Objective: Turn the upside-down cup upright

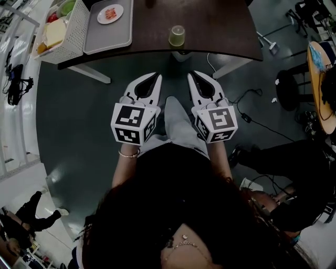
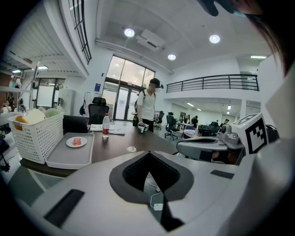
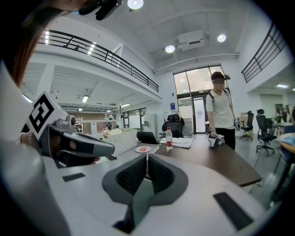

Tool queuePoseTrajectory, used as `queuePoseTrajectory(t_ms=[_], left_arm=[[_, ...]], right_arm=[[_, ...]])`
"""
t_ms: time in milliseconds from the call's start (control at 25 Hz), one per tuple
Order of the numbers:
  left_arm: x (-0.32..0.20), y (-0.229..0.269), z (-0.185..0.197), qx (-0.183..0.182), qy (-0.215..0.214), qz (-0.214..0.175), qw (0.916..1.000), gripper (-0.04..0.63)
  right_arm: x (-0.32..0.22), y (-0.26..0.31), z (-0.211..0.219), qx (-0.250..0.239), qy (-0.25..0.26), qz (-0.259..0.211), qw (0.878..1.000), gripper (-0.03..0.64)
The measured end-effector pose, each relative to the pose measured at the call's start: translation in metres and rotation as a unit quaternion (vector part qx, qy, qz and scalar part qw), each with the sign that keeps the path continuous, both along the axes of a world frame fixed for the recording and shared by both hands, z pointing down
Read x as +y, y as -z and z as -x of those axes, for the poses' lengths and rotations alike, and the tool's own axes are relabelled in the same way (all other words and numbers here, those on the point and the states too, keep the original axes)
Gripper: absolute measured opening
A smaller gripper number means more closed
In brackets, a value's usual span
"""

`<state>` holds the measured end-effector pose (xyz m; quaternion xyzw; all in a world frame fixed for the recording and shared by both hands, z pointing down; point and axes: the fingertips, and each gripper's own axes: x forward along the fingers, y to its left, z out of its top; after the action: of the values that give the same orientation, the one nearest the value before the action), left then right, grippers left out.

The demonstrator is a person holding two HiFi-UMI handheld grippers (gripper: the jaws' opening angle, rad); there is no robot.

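A pale green translucent cup (image 1: 177, 35) stands upside down near the front edge of the dark brown table (image 1: 220, 31). In the head view both grippers are held side by side over the floor, short of that edge and pointing toward the table. My left gripper (image 1: 157, 78) is shut, with nothing between its jaws. My right gripper (image 1: 190, 75) is also shut and empty. The cup lies ahead, between their two lines. In the left gripper view the closed jaws (image 2: 148, 152) point at the table's near edge. In the right gripper view the closed jaws (image 3: 147, 156) hide the cup.
A white basket (image 1: 73, 31) of food and a grey tray (image 1: 100, 39) with a small plate (image 1: 110, 13) sit on the table's left. A water bottle (image 2: 106, 125) and papers lie further back. A person (image 2: 147, 106) stands beyond the table. Cables (image 1: 247, 118) run across the floor.
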<state>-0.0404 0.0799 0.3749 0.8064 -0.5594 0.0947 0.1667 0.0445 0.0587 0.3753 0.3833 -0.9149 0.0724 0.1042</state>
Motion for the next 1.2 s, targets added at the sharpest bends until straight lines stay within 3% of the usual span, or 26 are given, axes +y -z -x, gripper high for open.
queuePoseTrajectory(t_ms=[720,1200], left_arm=[[-0.151,-0.005,0.016,-0.011,0.046,0.02,0.9987,0.003],[-0.197,-0.007,0.03,-0.012,0.059,0.027,0.9978,0.003]], right_arm=[[-0.167,-0.013,0.005,0.001,0.03,0.02,0.999,0.02],[-0.216,-0.017,0.027,-0.008,0.053,0.015,0.998,0.021]])
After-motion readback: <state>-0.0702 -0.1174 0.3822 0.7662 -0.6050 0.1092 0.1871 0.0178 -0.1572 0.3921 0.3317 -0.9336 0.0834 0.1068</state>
